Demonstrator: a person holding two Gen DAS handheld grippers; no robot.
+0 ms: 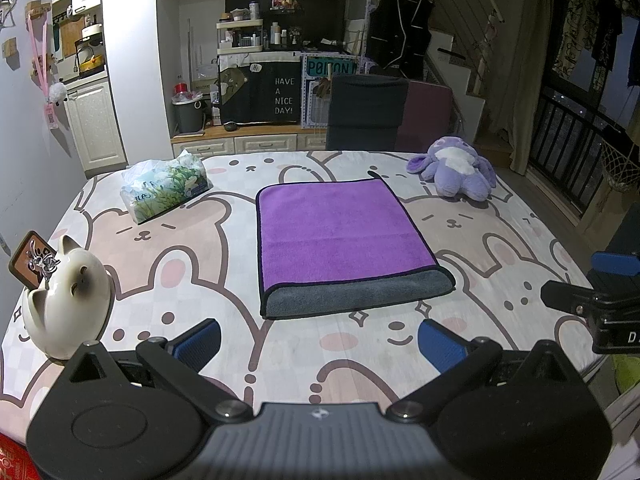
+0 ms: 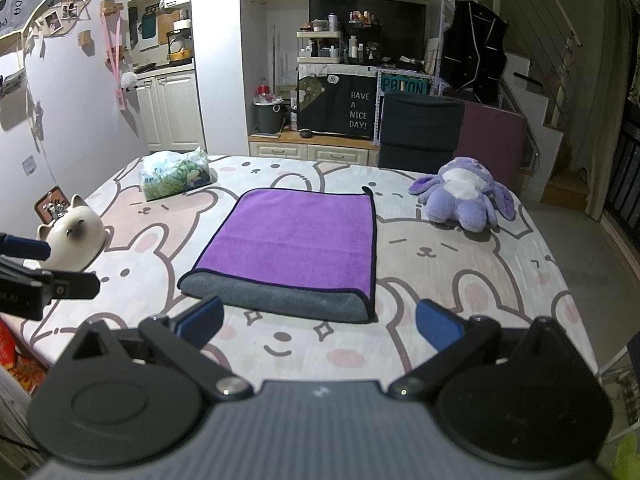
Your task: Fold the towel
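Observation:
A purple towel [image 1: 340, 232] lies folded flat in the middle of the table, its grey underside rolled along the near edge; it also shows in the right wrist view [image 2: 296, 240]. My left gripper [image 1: 318, 346] is open and empty, held above the table just short of the towel's near edge. My right gripper [image 2: 318, 326] is open and empty too, just in front of the grey fold. Each gripper shows at the side of the other's view: the right one [image 1: 600, 300], the left one [image 2: 36, 276].
The table [image 1: 280, 360] has a bunny-print cloth. A ceramic cat [image 1: 68, 304] stands near left, a tissue pack [image 1: 166, 192] far left, a purple plush toy [image 1: 456, 174] far right. A dark chair [image 1: 366, 112] stands behind the table.

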